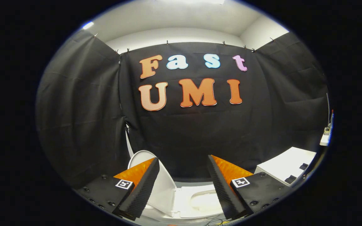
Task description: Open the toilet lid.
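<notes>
The white toilet (196,201) sits low down, below and between my fingers. Its lid (160,185) is raised, standing tilted up on the left, its rounded top edge rising behind my left finger. The seat and the bowl's opening (204,201) lie exposed to the right of the lid. My gripper (183,166) is open, its fingers spread wide with nothing between them, held above the toilet. The left finger (143,188) overlaps the lid in the view; whether it touches the lid I cannot tell. The right finger (223,188) hangs over the seat's right side.
A white box-like surface (289,166) with dark slots stands to the right, beyond the right finger. The black cloth wall (193,131) hangs close behind the toilet. A white fitting (325,138) with a cable is on the far right wall. Cables (218,222) lie at the bottom.
</notes>
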The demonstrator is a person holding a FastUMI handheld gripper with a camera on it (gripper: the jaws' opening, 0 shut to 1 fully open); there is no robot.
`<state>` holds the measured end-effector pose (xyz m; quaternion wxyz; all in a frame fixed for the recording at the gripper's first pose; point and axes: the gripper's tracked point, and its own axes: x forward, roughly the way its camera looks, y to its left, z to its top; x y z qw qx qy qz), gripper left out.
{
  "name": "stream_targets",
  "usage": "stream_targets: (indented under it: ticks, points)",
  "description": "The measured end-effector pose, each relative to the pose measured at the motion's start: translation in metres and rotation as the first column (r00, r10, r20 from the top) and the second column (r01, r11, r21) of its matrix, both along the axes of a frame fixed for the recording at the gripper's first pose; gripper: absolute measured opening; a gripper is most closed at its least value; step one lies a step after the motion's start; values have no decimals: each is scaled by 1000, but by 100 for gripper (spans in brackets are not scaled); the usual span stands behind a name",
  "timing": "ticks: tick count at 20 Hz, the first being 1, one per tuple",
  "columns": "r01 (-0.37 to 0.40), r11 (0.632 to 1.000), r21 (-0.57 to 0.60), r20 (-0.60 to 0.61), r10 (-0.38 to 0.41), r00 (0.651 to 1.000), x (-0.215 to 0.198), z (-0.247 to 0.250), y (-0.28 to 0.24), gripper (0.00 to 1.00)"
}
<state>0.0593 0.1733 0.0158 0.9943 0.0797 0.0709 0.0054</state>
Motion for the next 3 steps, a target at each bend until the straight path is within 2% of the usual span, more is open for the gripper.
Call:
stream_targets:
  ticks: [3]
  points:
    - [-1, 1000, 12, 3, 1, 1000, 1, 0, 0, 98]
